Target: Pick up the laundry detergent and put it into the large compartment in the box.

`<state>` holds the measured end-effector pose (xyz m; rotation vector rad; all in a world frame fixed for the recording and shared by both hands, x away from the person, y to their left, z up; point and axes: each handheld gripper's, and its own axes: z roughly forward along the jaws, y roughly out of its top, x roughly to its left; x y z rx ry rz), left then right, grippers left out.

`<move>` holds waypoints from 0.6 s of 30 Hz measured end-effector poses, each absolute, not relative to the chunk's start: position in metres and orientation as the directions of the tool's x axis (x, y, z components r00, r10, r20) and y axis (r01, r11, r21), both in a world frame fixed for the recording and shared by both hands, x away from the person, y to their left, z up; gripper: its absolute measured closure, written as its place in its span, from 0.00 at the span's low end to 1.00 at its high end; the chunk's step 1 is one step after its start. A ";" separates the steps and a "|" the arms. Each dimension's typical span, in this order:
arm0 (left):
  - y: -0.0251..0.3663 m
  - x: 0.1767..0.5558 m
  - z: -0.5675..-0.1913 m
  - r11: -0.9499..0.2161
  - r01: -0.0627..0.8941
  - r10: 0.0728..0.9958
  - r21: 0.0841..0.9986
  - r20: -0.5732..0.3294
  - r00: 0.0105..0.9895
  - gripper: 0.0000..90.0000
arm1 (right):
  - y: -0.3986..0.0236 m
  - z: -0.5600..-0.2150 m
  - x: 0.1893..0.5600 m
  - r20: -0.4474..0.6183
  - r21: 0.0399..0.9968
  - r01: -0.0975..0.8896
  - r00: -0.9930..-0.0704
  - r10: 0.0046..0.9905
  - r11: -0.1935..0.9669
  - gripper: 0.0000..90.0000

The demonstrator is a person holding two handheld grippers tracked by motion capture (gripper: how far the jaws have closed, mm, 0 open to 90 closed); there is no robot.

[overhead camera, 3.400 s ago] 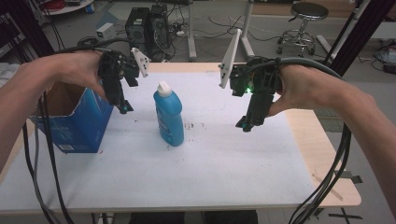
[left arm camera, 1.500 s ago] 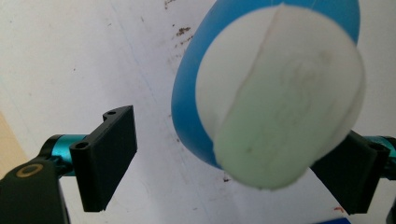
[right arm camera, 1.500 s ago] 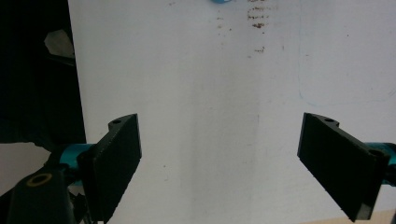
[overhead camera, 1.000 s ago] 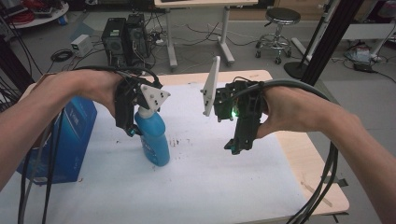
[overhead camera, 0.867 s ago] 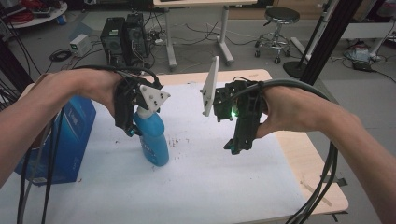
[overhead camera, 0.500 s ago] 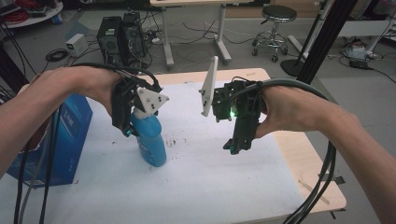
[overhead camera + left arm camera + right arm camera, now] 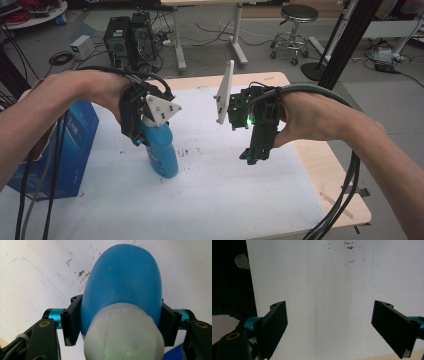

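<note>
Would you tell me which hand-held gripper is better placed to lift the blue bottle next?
Left: the left hand-held gripper has just closed on the blue bottle; the right hand-held gripper hangs open, apart.

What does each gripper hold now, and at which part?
The left gripper grips the blue bottle at its shoulder, under the white cap. The right gripper holds nothing.

The table has a pale wooden top under a white sheet speckled with dark marks. Behind it the grey floor is strewn with cables, with two black computer towers side by side, a small white box to their left, the white legs of a desk, and a round stool on a chrome base. A black post slants down at the right, and the light is even and soft.
</note>
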<state>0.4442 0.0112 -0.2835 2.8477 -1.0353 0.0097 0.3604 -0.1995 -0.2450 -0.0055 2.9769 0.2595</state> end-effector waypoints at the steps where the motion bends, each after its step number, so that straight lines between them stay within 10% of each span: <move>1: 0.009 0.443 -0.283 -0.754 -0.650 -0.649 0.094 0.042 0.760 0.37 | -0.200 -0.245 0.360 -0.153 0.172 -0.016 -0.988 0.011 0.985 0.14; 18: 0.008 0.441 -0.283 -0.753 -0.652 -0.652 0.086 0.036 0.758 0.40 | -0.201 -0.245 0.360 -0.157 0.169 -0.015 -0.987 0.012 0.986 0.14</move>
